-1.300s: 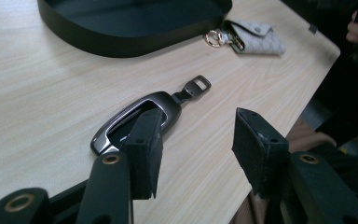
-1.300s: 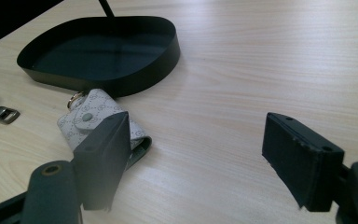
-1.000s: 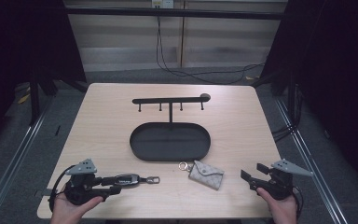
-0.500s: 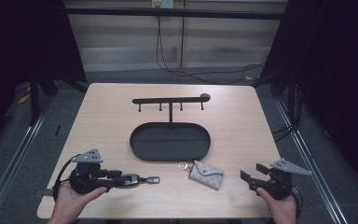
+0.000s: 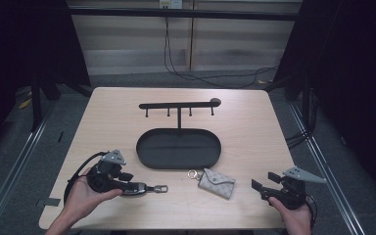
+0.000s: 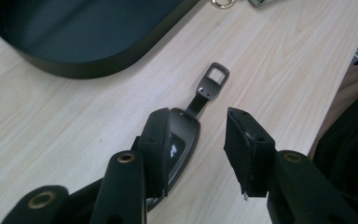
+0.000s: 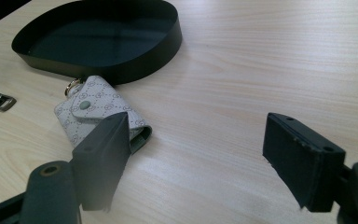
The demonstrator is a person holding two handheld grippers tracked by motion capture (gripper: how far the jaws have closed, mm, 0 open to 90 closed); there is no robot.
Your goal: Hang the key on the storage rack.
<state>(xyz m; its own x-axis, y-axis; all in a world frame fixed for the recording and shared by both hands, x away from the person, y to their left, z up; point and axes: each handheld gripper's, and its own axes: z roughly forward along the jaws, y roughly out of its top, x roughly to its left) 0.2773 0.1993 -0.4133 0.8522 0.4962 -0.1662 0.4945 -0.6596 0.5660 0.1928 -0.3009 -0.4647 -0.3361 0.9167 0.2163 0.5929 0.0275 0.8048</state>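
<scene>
On the pale wood-grain desk (image 5: 254, 127), left gripper (image 6: 196, 140) jaws, just opening, straddle a glossy black key fob (image 6: 182, 140) unclamped; right gripper (image 7: 205, 158) jaws gape wide beside a patterned fabric pouch (image 7: 98, 112).

your left gripper (image 5: 127, 182) and right gripper (image 5: 260, 188) are black, each topped by a grey three-cornered plate, with brass-coloured pivot screws and a trailing black cable.

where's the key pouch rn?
High view: key pouch lies flat on the table, front centre-right, just right of the tray's front rim, between both tongs.
</scene>
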